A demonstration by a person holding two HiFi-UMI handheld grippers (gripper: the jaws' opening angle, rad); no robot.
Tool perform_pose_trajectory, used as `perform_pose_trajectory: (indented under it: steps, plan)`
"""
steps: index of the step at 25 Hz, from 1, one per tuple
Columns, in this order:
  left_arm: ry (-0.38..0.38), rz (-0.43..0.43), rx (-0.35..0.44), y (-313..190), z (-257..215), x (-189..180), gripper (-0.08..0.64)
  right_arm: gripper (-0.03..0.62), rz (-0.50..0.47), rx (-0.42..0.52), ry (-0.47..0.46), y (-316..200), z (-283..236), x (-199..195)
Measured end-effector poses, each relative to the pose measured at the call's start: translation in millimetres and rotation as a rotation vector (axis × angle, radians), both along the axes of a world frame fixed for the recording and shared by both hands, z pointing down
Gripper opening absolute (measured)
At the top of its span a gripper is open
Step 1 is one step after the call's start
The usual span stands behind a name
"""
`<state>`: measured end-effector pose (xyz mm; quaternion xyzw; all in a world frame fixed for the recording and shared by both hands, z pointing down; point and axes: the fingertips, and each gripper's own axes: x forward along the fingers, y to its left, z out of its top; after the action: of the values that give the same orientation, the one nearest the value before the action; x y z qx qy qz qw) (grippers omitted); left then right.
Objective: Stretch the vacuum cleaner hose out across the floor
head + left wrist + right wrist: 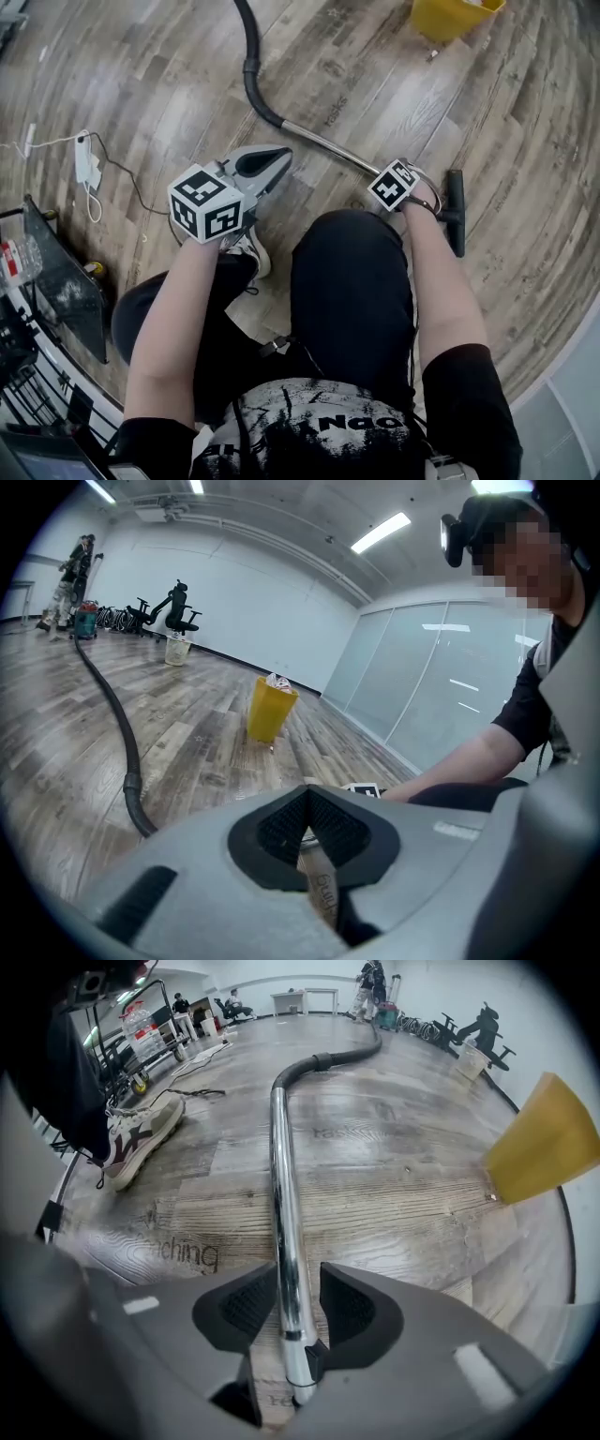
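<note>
You can read only scraps: pale lettering ending in "ching" on the wooden floor (187, 1252), and upside-down white letters, illegible, on your black shirt (309, 412).

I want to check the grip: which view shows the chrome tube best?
The right gripper view: the chrome tube runs from between the jaws to the black hose. The head view shows it small, from above. The left gripper view shows only the hose.

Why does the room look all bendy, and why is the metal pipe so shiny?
Left gripper view: wide-angle lens curves the floor, darkens the corners; ceiling lights glare white. Right gripper view: same curving; the metal pipe shows a bright reflected streak. Head view: the floor bows slightly.
</note>
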<state>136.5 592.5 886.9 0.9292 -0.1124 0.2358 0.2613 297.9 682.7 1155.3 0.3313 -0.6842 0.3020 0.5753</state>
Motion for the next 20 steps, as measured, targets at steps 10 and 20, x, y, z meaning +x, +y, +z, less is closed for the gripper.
perform_pose_trajectory:
  steps: [10, 20]
  plan:
    - [-0.005, 0.018, 0.015, 3, -1, 7, 0.0, 0.127, 0.019, 0.025, 0.0, -4, -13, 3]
    - [-0.052, 0.041, 0.052, -14, 7, -4, 0.0, 0.008, 0.064, 0.093, -0.011, -32, -19, 2]
